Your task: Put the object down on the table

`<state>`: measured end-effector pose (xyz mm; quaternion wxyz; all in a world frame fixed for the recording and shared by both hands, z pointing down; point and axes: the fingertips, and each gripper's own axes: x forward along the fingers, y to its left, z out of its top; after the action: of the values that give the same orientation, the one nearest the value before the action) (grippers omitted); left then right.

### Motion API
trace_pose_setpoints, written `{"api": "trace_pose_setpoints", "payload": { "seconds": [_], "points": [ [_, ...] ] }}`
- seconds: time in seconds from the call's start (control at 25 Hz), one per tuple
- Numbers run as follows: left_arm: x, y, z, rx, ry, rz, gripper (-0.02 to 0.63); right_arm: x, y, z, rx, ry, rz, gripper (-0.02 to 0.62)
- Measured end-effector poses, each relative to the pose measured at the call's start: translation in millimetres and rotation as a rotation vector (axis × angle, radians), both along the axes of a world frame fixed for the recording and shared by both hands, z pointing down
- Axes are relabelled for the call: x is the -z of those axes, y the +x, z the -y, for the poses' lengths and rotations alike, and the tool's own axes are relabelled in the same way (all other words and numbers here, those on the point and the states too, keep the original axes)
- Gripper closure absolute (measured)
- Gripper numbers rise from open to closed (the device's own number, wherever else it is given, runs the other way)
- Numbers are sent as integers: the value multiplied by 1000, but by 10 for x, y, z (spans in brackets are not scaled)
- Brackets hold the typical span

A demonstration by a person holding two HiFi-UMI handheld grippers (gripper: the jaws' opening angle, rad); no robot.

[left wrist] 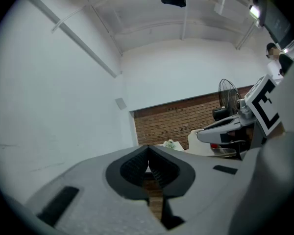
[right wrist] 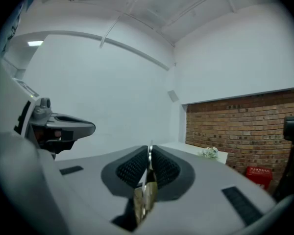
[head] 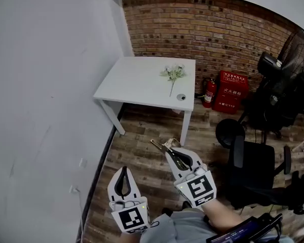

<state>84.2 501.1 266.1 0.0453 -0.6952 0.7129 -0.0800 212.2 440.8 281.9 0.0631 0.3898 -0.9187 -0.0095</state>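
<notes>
right gripper (head: 175, 155) clamped on thin shiny object (head: 158, 146), table (head: 134, 82) well apart, far; left gripper (head: 123, 173) jaws together, empty. Close in, lower onto bare top left of flower (head: 173, 74), then release

Open wooden floor (head: 142, 135) runs from the right gripper (head: 169, 153), clamped on a thin metal piece (head: 157, 146), up to the worktop (head: 137, 82). The near and left parts of that worktop are bare. A flower sprig (head: 172, 75) and a small round thing (head: 181, 97) take the right side. The white wall (head: 45, 110) hems in the left and the brick wall (head: 202, 29) closes the back. On the right an office chair (head: 253, 163) crowds in close, with a fan (head: 289, 59), a red box (head: 232, 90) and a fire extinguisher (head: 209, 91) beyond it.
</notes>
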Motion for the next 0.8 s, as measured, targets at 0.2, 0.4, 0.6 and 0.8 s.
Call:
{"api": "trace_pose_setpoints", "payload": {
  "seconds": [0.2,0.4,0.6,0.8],
  "points": [
    [-165,-221,-50,-20,-13,-7,597,-72,-187,-52,-27,7,1,561],
    [-306,-296,26,-42,-26,6,597,-190,-185,1,-52,2,-14,561],
    [-457,-275,228,-53,-63,-11,597,-228,-218,185,-56,-31,-2,561],
    [-524,-364,536,-41,-73,-2,597,-314,-280,512,-52,-53,7,561]
  ]
}}
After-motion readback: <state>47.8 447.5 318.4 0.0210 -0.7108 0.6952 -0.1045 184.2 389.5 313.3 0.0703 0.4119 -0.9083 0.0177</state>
